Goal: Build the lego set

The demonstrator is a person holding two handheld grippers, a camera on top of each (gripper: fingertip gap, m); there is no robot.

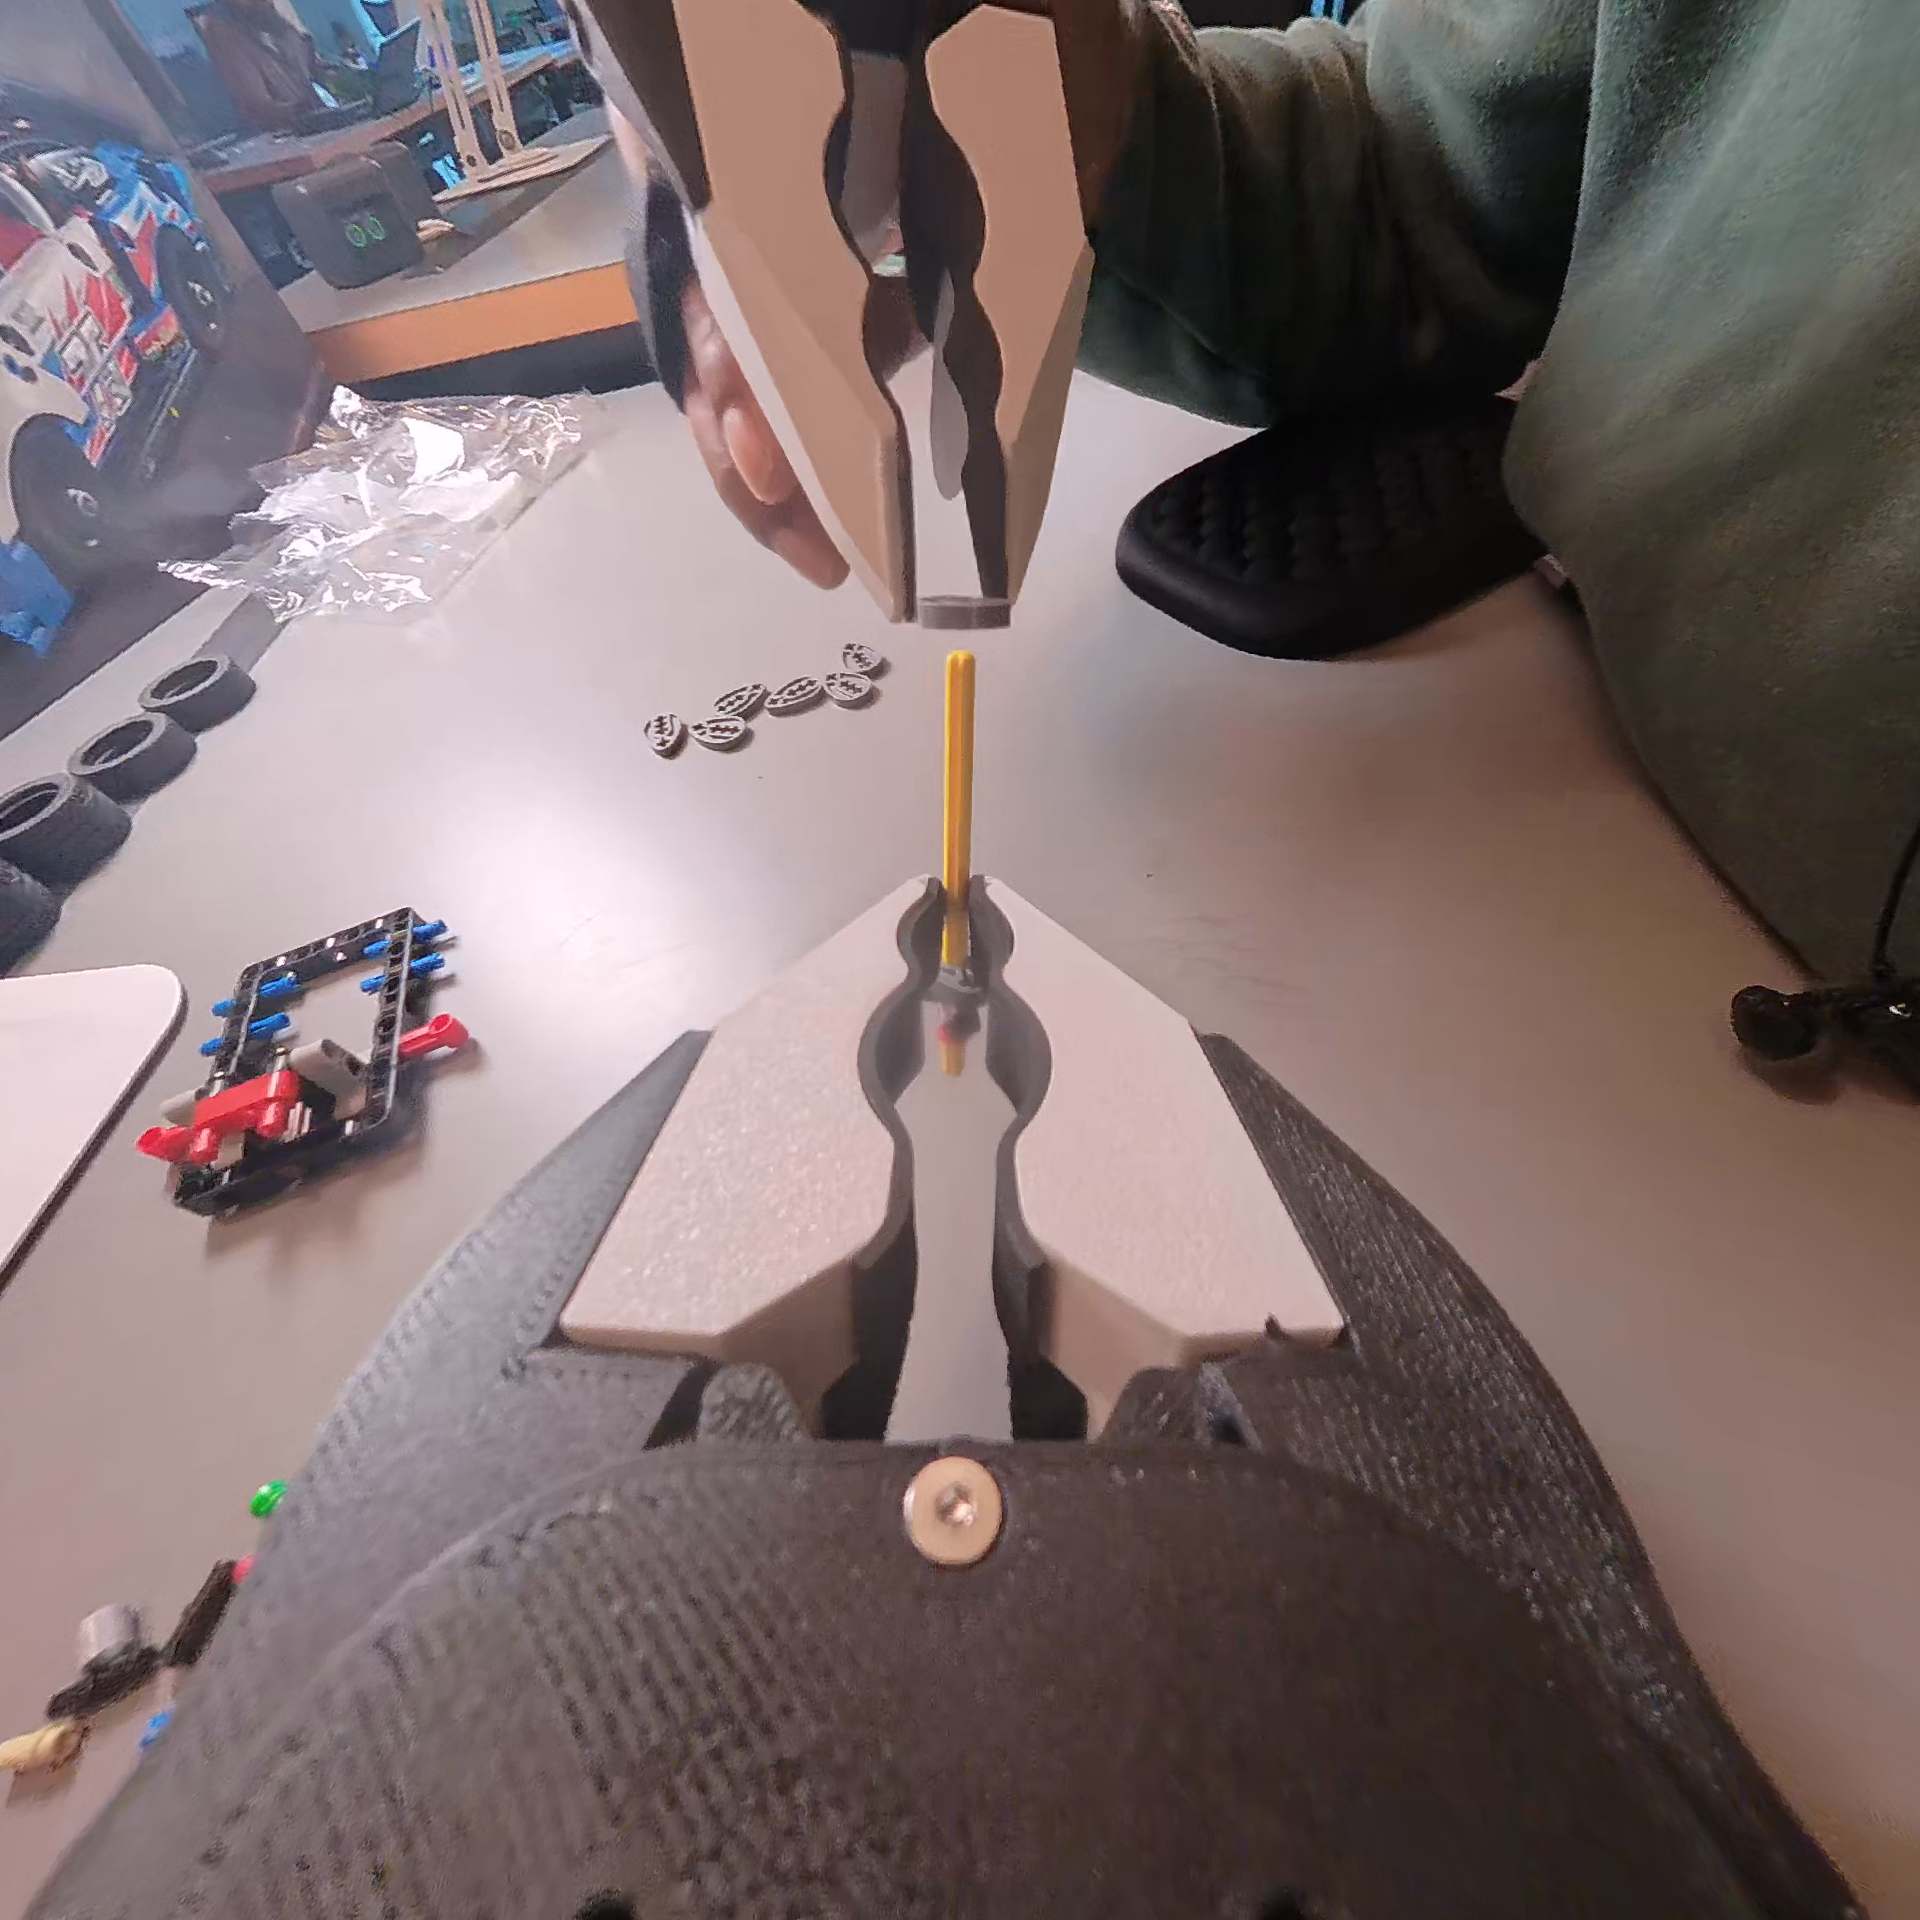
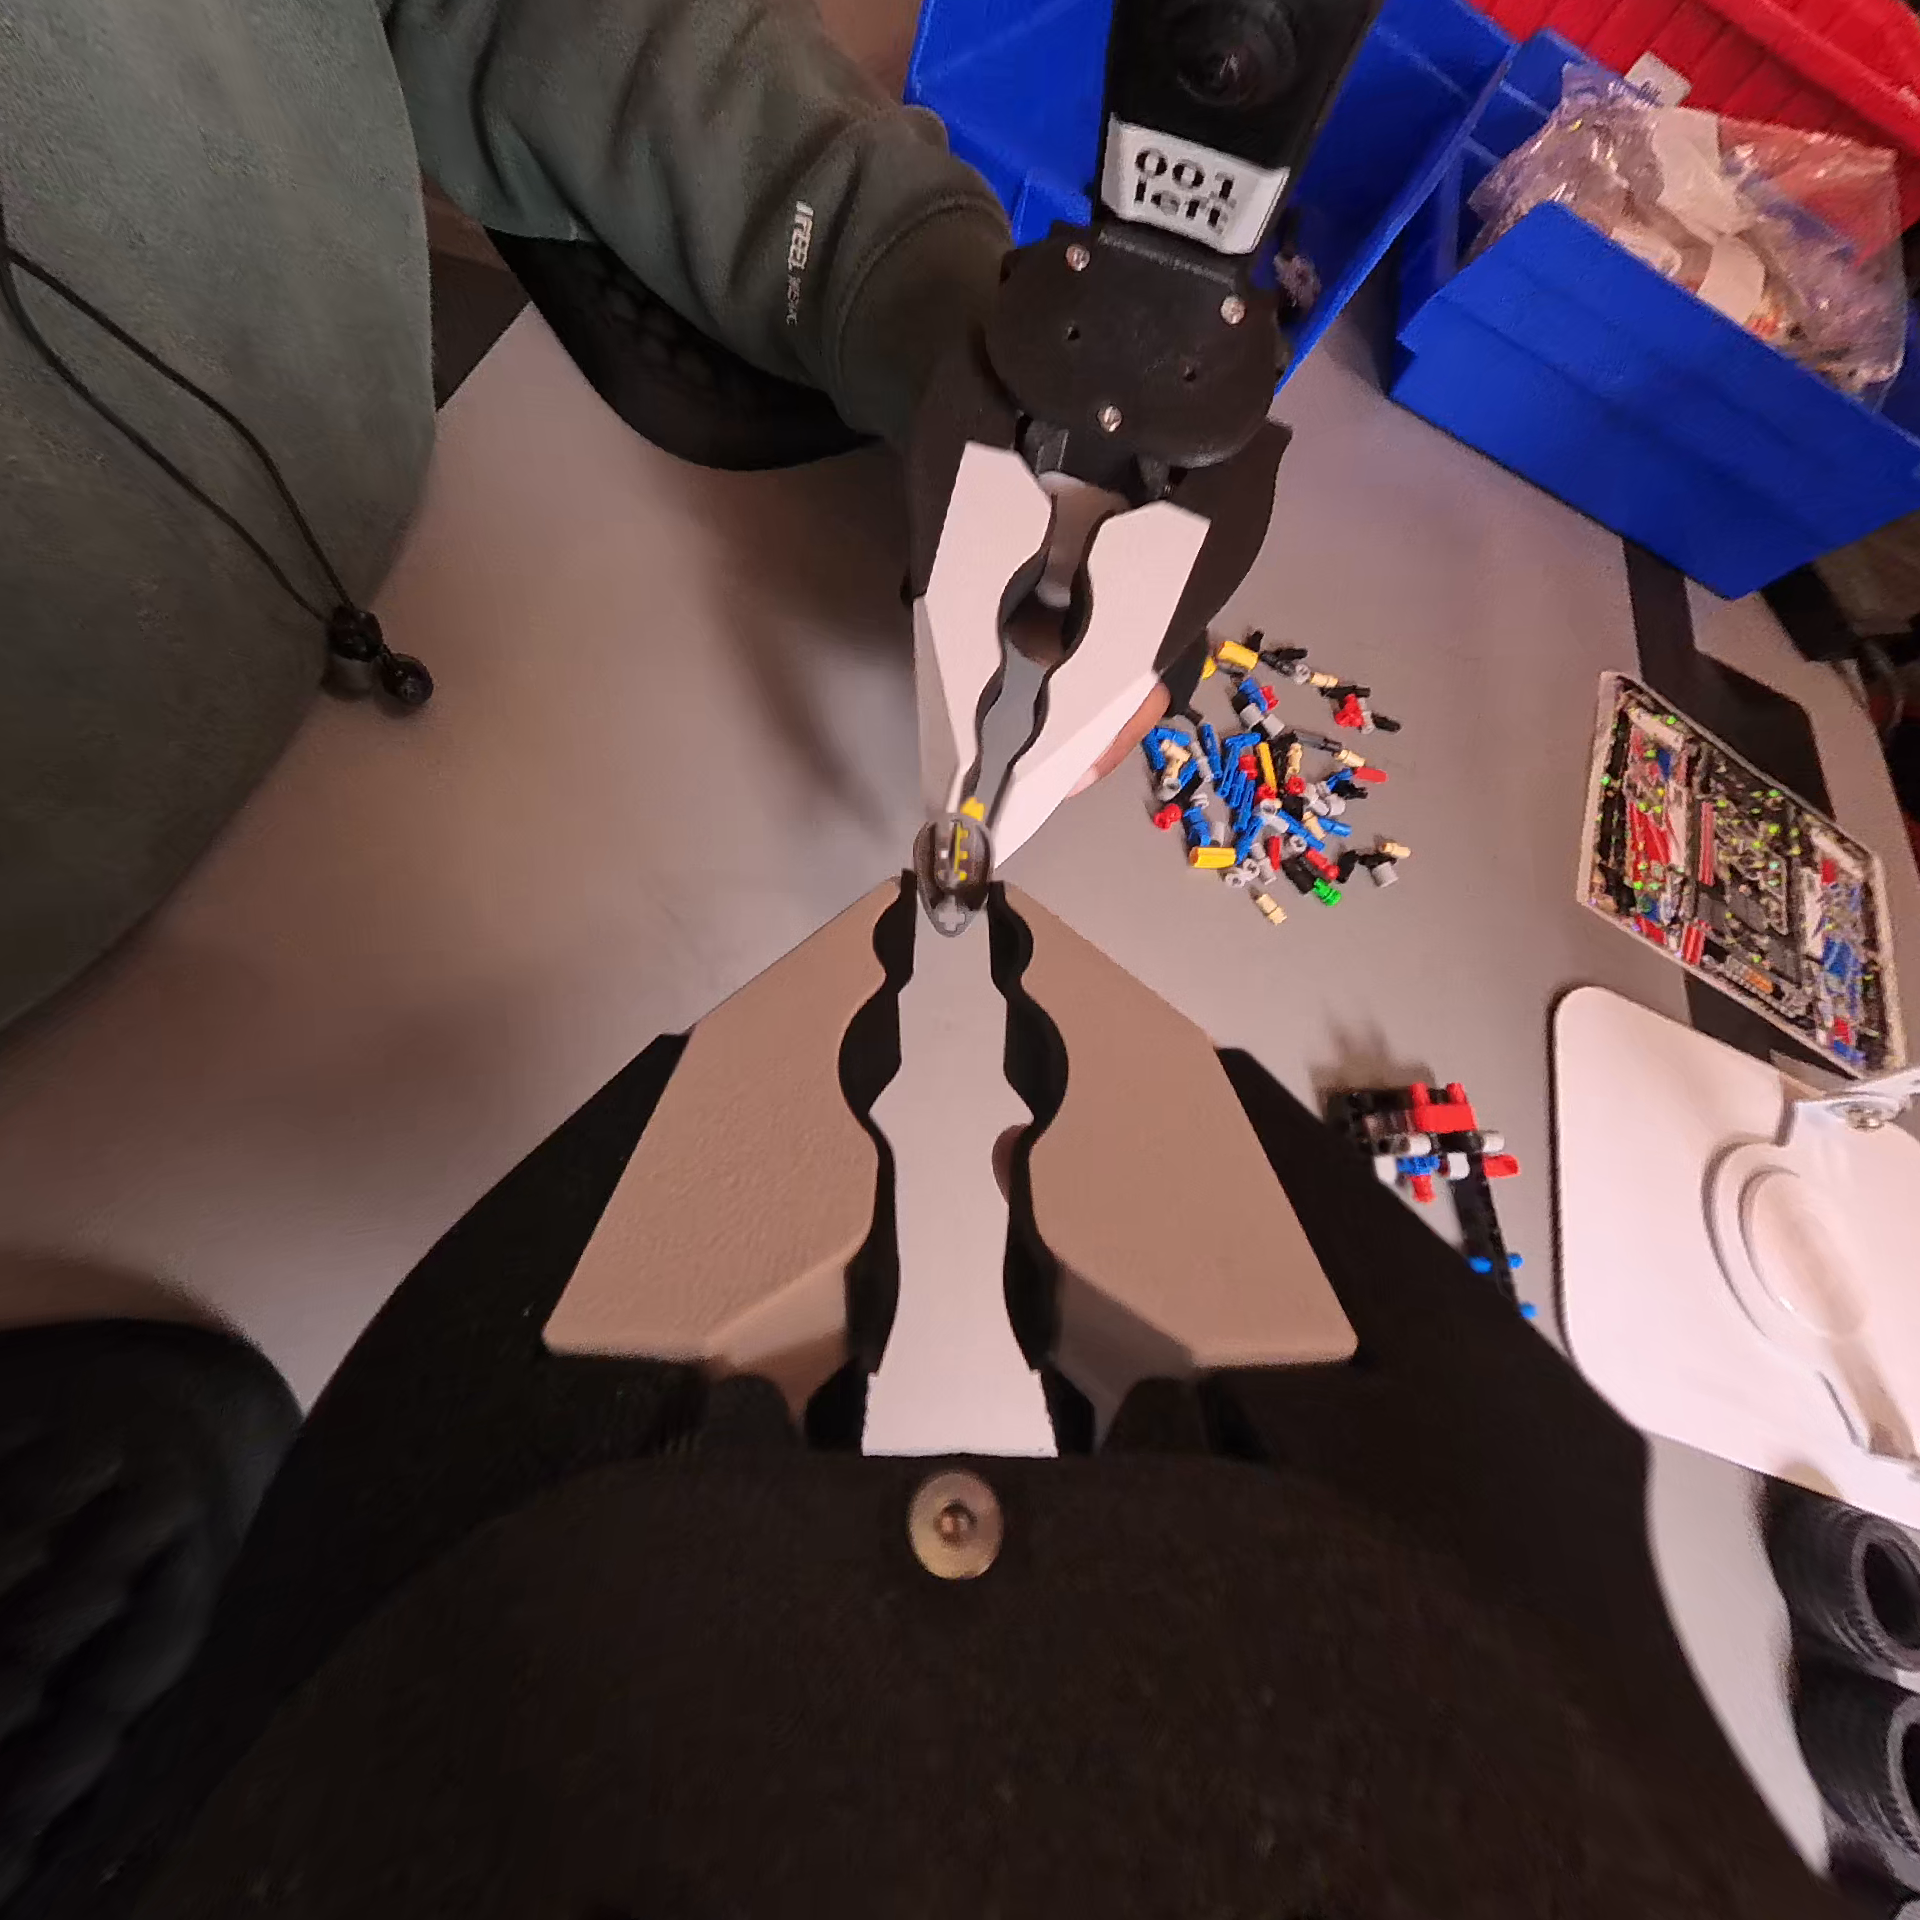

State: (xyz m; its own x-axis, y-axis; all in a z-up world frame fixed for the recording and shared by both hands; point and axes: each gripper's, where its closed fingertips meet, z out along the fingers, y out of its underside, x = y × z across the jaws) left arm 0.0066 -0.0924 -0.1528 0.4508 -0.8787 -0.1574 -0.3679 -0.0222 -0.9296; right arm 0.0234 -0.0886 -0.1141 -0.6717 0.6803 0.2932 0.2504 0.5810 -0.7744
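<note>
My left gripper is shut on a thin yellow axle that points forward out of its tips. My right gripper comes in from the far side, shut on a small grey oval lego piece. The piece sits just beyond the axle's free end, with a small gap between them. In the right wrist view my right gripper holds the grey piece tip to tip with the left gripper. The axle shows there end-on as a yellow spot.
Several more grey oval pieces lie on the grey table. A black frame assembly with blue pins and red parts lies at the left, with tires and a plastic bag. Elsewhere are a parts pile, booklet, white tray and blue bins. My hands' fingertips stand some 5 centimeters from each other.
</note>
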